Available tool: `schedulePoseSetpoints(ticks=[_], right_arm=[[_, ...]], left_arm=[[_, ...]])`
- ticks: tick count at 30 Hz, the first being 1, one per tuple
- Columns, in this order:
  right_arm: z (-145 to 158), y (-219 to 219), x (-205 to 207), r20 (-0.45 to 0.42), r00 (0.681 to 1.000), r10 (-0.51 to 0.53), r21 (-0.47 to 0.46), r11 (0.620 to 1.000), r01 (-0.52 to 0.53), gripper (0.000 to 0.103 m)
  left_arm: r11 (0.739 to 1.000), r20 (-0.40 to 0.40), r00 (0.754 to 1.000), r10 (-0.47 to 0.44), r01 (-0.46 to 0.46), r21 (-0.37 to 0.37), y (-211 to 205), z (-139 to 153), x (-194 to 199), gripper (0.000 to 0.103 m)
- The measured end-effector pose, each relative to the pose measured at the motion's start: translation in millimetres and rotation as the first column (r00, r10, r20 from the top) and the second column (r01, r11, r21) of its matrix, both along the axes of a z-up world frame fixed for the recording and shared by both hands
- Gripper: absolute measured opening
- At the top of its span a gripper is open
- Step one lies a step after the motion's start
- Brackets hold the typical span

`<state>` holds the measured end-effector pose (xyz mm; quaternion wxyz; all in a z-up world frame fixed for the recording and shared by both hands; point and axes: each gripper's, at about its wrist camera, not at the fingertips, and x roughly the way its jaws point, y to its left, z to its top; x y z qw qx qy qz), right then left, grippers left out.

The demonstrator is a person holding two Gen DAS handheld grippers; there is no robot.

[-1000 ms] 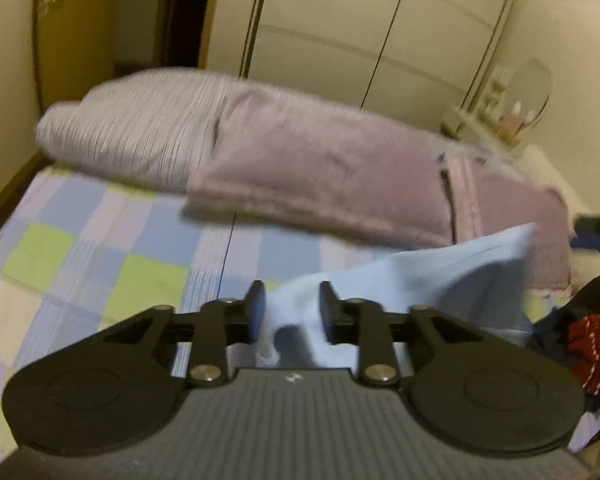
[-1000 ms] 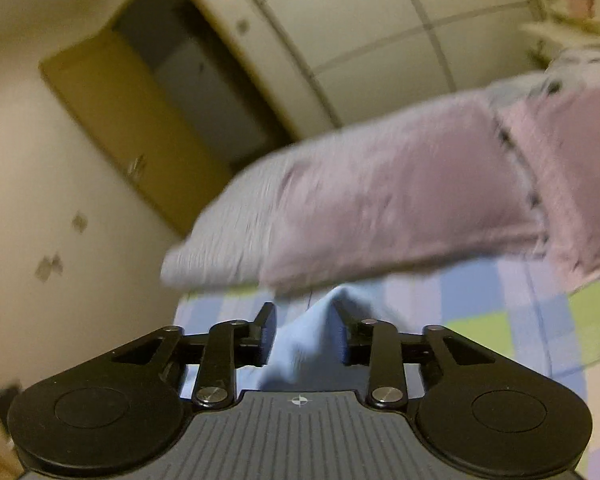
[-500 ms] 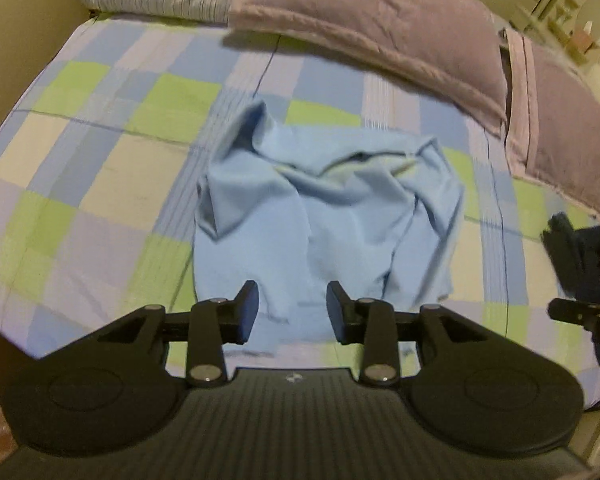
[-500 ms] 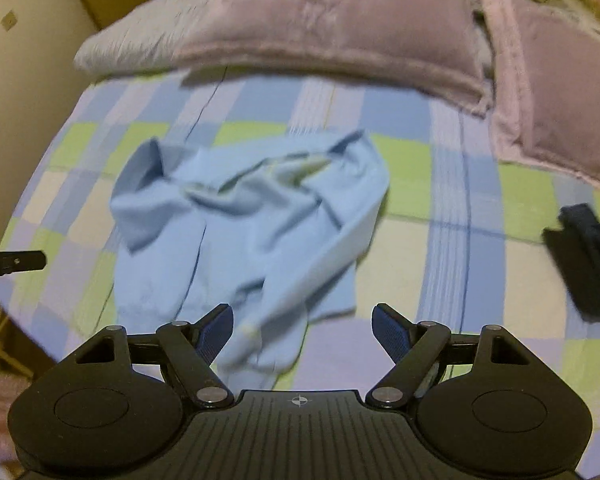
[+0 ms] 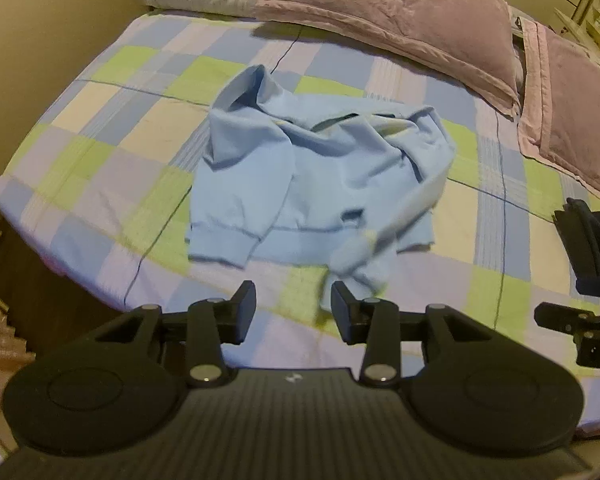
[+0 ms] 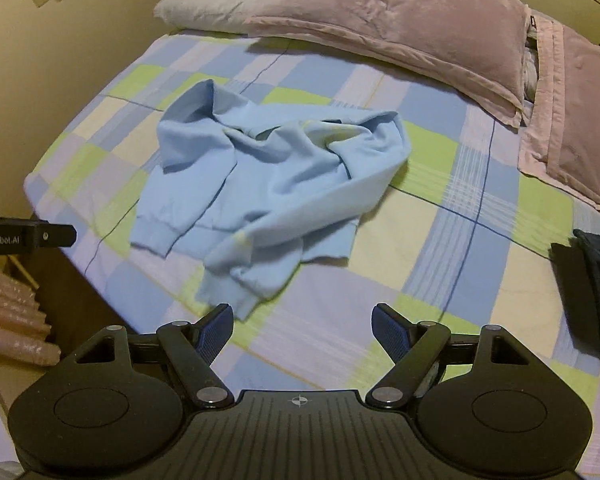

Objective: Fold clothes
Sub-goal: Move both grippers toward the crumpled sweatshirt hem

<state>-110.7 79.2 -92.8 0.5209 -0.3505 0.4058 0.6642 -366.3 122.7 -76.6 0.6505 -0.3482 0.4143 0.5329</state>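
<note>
Nearest us, the left tool (image 5: 293,304) hangs over the bed's near edge with its jaws narrowly parted and nothing between them; the right tool (image 6: 302,330) alongside stands wide, also empty; just ahead of both lies the light blue sweatshirt (image 5: 312,176), rumpled on the checked bedspread (image 5: 100,152), its ribbed hem toward the near edge, one cuffed sleeve (image 5: 224,240) folded down over its left side and the other sleeve (image 6: 240,276) trailing down toward the near edge, bunched at the cuff; the collar end is heaped in creases toward the far side; so the job now, I'd say, is flattening before any fold: each tool should take a pinch of a single layer at a sleeve cuff or hem corner, low and shallow so the bedspread isn't caught, then draw outward to spread the body smooth; grabbing the heaped middle would likely lock the wrinkles in; over by the right edge sits a dark pile of clothes (image 6: 592,280); beyond it all, the mauve pillows (image 5: 388,12) line the head of the bed.
</note>
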Motion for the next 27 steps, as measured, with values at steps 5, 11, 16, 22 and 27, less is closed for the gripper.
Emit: schedulePoseSetpoints(ticks=[5,11,16,22,27], right_arm=[[0,-24,6,-0.013,0.999,0.05,-0.015,0.999,-0.05,0.08],[1,-36,0,-0.008,0.998,0.056,-0.018,0.998,-0.057,0.08],[1,-31,-13,0.01,1.0,0.003,-0.014,1.0,-0.003,0.08],[0,-6,-57,0.026,0.995,-0.101,-0.003,0.995,0.101,0.08],[0,13,-105,0.053,0.979,-0.197,0.015,0.98,0.197,0.08]], left_arm=[[1.0,-0.017,1.0,0.021,-0.021,0.012,-36,6,11,0.043],[1.0,-0.024,1.0,0.013,-0.013,0.009,-40,1,8,0.043],[0.999,-0.014,0.999,-0.039,0.04,0.014,-22,-4,-8,0.043],[0.991,-0.006,0.991,-0.132,0.132,0.014,22,-10,-54,0.043],[0.98,0.028,0.98,-0.199,0.198,0.009,60,-15,-104,0.043]])
